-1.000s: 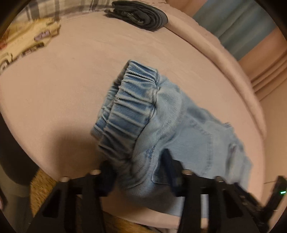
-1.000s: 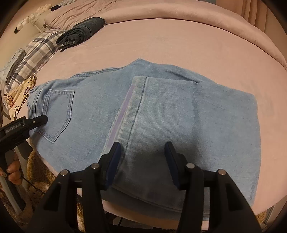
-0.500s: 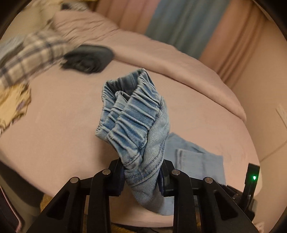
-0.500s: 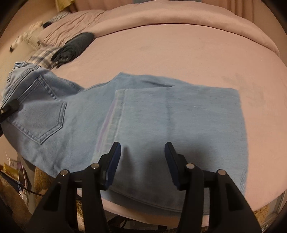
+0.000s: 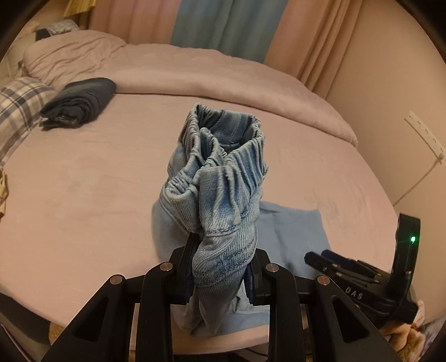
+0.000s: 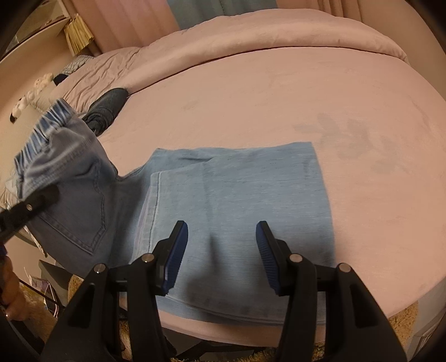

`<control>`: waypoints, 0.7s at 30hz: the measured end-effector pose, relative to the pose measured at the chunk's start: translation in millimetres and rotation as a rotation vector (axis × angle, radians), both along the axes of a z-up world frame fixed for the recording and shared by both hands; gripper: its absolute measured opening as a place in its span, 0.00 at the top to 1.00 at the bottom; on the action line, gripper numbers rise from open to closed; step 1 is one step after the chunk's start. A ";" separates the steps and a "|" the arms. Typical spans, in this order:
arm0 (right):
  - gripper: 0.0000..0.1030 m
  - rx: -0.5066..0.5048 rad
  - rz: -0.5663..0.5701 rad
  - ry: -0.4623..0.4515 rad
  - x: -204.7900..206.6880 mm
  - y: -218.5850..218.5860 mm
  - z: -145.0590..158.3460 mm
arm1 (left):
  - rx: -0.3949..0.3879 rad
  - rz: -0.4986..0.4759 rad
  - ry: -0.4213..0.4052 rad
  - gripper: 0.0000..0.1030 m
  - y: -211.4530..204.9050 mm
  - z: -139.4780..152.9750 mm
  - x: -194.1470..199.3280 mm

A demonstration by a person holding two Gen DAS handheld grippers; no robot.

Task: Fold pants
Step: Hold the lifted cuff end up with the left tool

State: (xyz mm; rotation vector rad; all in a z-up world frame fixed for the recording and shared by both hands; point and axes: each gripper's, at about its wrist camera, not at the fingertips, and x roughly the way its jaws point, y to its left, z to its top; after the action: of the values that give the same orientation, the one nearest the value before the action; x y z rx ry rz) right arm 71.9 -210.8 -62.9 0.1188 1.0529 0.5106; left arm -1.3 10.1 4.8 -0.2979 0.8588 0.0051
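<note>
Light blue jeans (image 6: pixel 237 195) lie on a pink bed (image 6: pixel 278 92), their legs folded flat. My left gripper (image 5: pixel 221 267) is shut on the waist end of the jeans (image 5: pixel 223 178) and holds the bunched elastic waistband up off the bed. In the right wrist view the lifted waist (image 6: pixel 64 156) hangs at the left with a back pocket showing, and the left gripper (image 6: pixel 36 200) shows there too. My right gripper (image 6: pixel 220 250) is open and empty, hovering just above the folded legs near the bed's front edge. It also shows in the left wrist view (image 5: pixel 348 264).
A folded dark garment (image 5: pixel 80 101) lies at the far left of the bed, near a plaid pillow (image 5: pixel 16 103). A rolled pink duvet (image 5: pixel 195 75) runs along the back. Curtains (image 5: pixel 223 25) and a wall stand behind. A rug (image 6: pixel 404 320) lies below the bed's edge.
My left gripper closed on the jeans' waist and lifted it up off the bed, swinging toward the folded legs. The right gripper stayed open over the legs.
</note>
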 end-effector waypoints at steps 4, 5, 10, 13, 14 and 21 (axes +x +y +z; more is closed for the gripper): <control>0.50 0.005 -0.023 0.004 0.3 -8.3 0.5 | -0.004 0.006 -0.005 0.75 0.7 0.8 -2.0; 0.50 0.001 -0.024 0.003 -0.1 -9.3 0.9 | -0.010 0.012 -0.004 0.75 2.2 0.8 -3.2; 0.50 -0.028 -0.025 0.002 0.4 -10.3 -0.3 | -0.041 0.042 -0.006 0.75 13.3 2.2 -9.0; 0.50 -0.043 -0.024 0.004 2.3 -9.2 -1.7 | -0.043 0.049 -0.004 0.75 17.6 1.9 -9.6; 0.50 -0.044 -0.022 0.005 2.7 -8.5 -2.1 | -0.041 0.049 -0.003 0.75 17.5 1.6 -9.9; 0.50 -0.055 -0.015 0.007 1.0 -7.0 -3.1 | -0.034 0.047 0.000 0.75 14.6 2.7 -9.1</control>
State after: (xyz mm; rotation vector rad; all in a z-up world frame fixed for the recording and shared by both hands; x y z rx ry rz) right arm 72.9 -217.8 -66.1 0.0799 1.0716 0.4678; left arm -10.4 24.6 7.5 -0.3499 0.8523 0.0339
